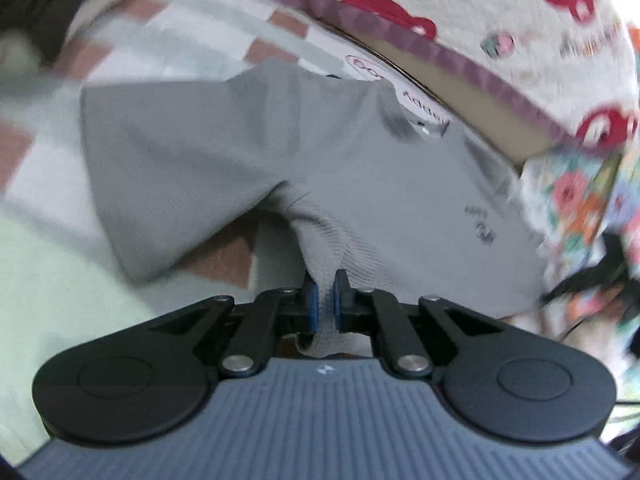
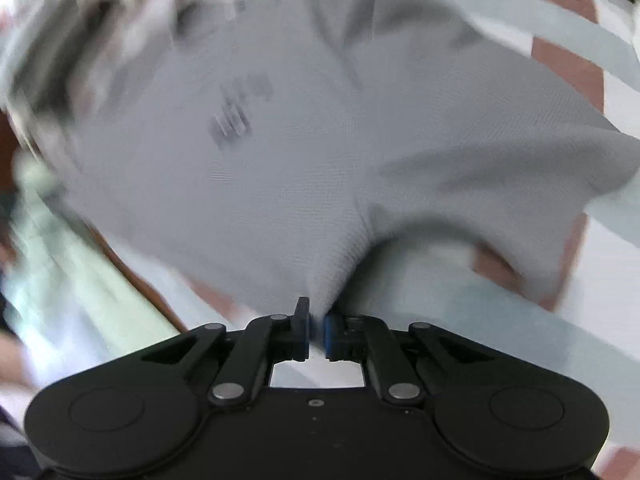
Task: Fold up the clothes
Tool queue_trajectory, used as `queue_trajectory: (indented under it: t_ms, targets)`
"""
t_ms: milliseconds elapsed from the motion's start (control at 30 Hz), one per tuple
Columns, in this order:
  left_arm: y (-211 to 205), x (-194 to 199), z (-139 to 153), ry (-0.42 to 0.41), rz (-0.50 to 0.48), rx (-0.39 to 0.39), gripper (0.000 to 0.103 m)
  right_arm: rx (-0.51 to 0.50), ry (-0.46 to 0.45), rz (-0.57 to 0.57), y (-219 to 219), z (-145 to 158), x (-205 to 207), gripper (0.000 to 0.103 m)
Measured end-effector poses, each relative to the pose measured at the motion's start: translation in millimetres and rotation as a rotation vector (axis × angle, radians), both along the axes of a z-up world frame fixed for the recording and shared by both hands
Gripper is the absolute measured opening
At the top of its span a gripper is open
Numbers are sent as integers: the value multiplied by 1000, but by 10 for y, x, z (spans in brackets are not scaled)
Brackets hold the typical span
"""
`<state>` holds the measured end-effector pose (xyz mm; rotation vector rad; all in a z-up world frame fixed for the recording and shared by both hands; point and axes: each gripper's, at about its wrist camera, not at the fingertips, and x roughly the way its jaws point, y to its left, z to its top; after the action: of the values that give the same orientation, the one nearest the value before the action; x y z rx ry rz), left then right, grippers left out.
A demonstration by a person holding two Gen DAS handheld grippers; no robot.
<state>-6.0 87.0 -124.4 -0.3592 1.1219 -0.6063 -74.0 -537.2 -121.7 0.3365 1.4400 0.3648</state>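
Between both grippers hangs a grey short-sleeved shirt [image 1: 360, 184], spread above a checked bedcover [image 1: 48, 280]; the left gripper [image 1: 324, 304] and right gripper [image 2: 317, 328] are each pinched tight on a bunch of its fabric, apparently to carry it taut for laying out or folding. Left-wrist footage alone shows a neck label [image 1: 424, 110] and a cherry-print quilt [image 1: 500, 12]; right-wrist footage is motion-blurred and shows the chest logo [image 2: 236, 116] larger.

The shirt [image 1: 360, 184] was plain grey with a small dark mark on its chest, the cloth [image 1: 192, 32] under it checked in pale green, white and reddish brown, the quilt [image 1: 500, 8] cream with red shapes, and each black claw had blue pads [image 1: 313, 308].
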Motion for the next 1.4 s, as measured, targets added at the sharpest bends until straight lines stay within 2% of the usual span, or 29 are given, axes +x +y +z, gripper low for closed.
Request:
queue_trajectory:
  t_ms: [67,200,433,600,667,700,733,800,900,967,1000,1067,1167,1267,1333,1400]
  targets:
    - [-22,-37,-104,20,-12,37,6,-53,21,42,60,-57,-5,5]
    - [-39,-99,-150,10,-28,116,7,-154,60,122,172,-163,-20,5]
    - [-63,-205,-206,-15,-56,255,10,-183,37,108,138,-87,-118,5]
    - [-45,-274,-156,-10,-35,339,10,-349,63,238,435,-134,-140,8]
    - [-37,-309,-120,-4,-28,368,10,-450,89,284,492,-142,-182,9]
    - [-10,-304,-100,3,-3,338,12,-499,75,298,509,-116,-216,17]
    - [24,-290,-83,10,29,296,14,-488,53,276,495,-49,-232,18]
    - [91,-262,-50,24,93,211,26,-426,-22,210,468,143,-249,22]
    - [192,-219,1,45,188,83,28,-319,-195,124,569,447,-217,32]
    - [185,-167,7,26,253,39,30,-258,-316,91,720,607,-164,35]
    - [180,-138,-1,11,290,21,35,-230,-371,78,811,669,-132,35]
    - [165,-35,-85,14,353,-13,41,-193,-436,96,1149,639,-16,35]
    - [107,105,-251,84,376,-37,37,-163,-516,192,1751,590,205,35]
    - [8,175,-243,68,364,-39,39,-113,-570,268,2350,528,431,35]
    - [-39,238,-225,50,371,-14,41,-63,-604,310,2726,465,577,35]
    - [-31,285,-222,47,403,18,41,-64,-660,335,3024,467,586,35]
